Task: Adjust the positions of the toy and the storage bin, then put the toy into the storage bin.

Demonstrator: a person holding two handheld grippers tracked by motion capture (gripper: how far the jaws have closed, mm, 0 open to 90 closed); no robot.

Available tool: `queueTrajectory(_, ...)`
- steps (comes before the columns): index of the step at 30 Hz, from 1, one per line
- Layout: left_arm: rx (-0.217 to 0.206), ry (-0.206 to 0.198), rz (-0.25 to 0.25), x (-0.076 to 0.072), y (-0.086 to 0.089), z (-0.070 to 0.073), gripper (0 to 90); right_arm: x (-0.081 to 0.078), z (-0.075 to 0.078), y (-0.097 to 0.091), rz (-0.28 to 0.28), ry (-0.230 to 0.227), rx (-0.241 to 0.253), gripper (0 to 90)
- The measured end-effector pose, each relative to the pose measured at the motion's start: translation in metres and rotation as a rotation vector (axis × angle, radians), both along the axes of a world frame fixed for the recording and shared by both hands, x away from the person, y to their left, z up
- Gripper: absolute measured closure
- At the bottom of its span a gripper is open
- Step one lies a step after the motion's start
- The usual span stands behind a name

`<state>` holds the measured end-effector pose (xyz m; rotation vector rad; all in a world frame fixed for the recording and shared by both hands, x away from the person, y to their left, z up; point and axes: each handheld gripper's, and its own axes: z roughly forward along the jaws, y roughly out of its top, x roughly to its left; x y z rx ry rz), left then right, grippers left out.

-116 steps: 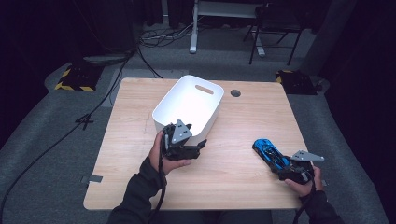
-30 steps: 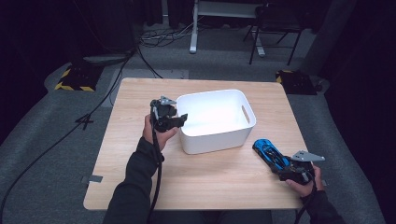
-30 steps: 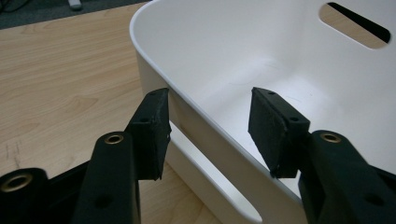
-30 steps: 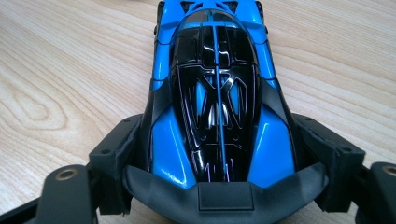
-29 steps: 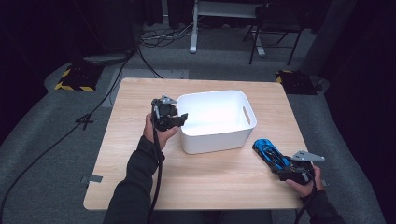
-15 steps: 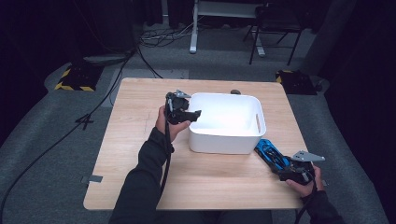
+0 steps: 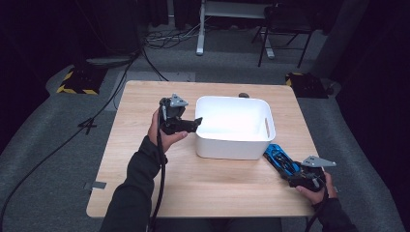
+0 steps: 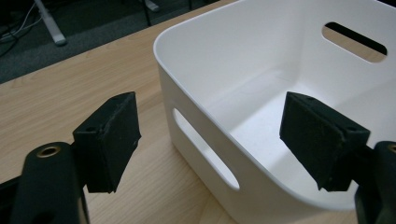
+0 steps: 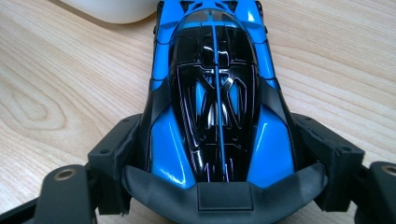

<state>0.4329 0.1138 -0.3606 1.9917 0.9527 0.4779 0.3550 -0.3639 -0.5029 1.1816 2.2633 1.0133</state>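
The left claw (image 7: 197, 123) hangs at the left rim of a white bin (image 7: 235, 126). Its jaws have just been opening and now stand wide apart, straddling that wall without touching it; one pad (image 8: 111, 140) sits outside the wall, the other over the hollow. The right claw (image 7: 291, 173) is clamped on the tail of a blue toy car (image 7: 280, 159), which lies on the wooden worktop (image 7: 145, 193) with its nose just beside the bin's near right corner.

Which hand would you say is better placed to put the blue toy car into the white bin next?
Right, probably: the right gripper already clamps the blue toy car beside the white bin; the left gripper's jaws have just been opening off its rim.
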Motion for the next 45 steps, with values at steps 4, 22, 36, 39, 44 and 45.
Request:
queueTrajectory(4,0.037,-0.029,-0.011,-0.022,0.008,-0.003,18.2,0.003,0.0,0.001,0.005,-0.003,-0.002,24.3)
queueTrajectory(22,0.234,0.06,-0.078,-0.105,0.042,-0.098,17.0,0.004,0.0,0.0,0.017,0.008,0.001,22.6)
queueTrajectory(36,0.143,0.166,-0.006,-0.123,0.067,-0.142,15.6,0.004,0.0,-0.001,0.024,0.003,0.002,24.3)
queueTrajectory(39,0.138,0.172,-0.001,-0.124,0.067,-0.142,15.5,0.004,0.0,0.0,0.022,0.005,0.006,24.3)
queueTrajectory(44,0.144,0.17,-0.006,-0.123,0.068,-0.142,15.3,0.004,0.0,-0.001,0.026,0.001,0.004,24.5)
queueTrajectory(45,0.14,0.174,-0.013,-0.122,0.068,-0.142,15.1,0.004,0.0,0.0,0.022,0.001,0.008,24.5)
